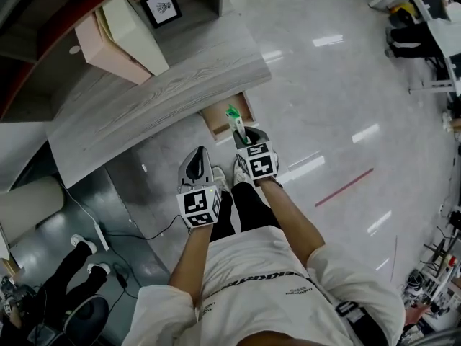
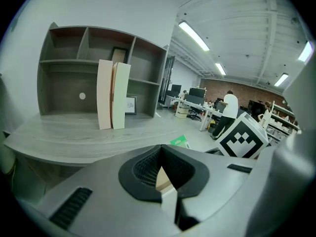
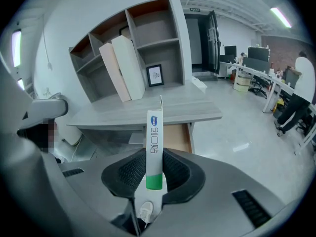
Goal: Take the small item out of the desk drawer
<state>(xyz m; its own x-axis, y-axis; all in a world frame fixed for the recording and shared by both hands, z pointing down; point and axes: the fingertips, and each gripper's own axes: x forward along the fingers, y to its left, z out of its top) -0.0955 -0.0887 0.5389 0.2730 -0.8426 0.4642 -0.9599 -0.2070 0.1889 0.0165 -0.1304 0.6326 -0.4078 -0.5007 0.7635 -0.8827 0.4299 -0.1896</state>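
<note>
Desk (image 1: 144,99): folders (image 1: 119,34) and a framed picture (image 1: 162,7) sit up top, well away from the action.
Left gripper (image 2: 160,154): jaws pinched together on nothing, idling beside its partner (the spare hand, I'd say).
Drawer (image 1: 218,126): open under the desk edge, nothing blocking it.
Small carton (image 3: 154,147): clear of the drawer, upright.
Right gripper (image 1: 248,141): clamped on the carton's green end, so the printed length stands free.
</note>
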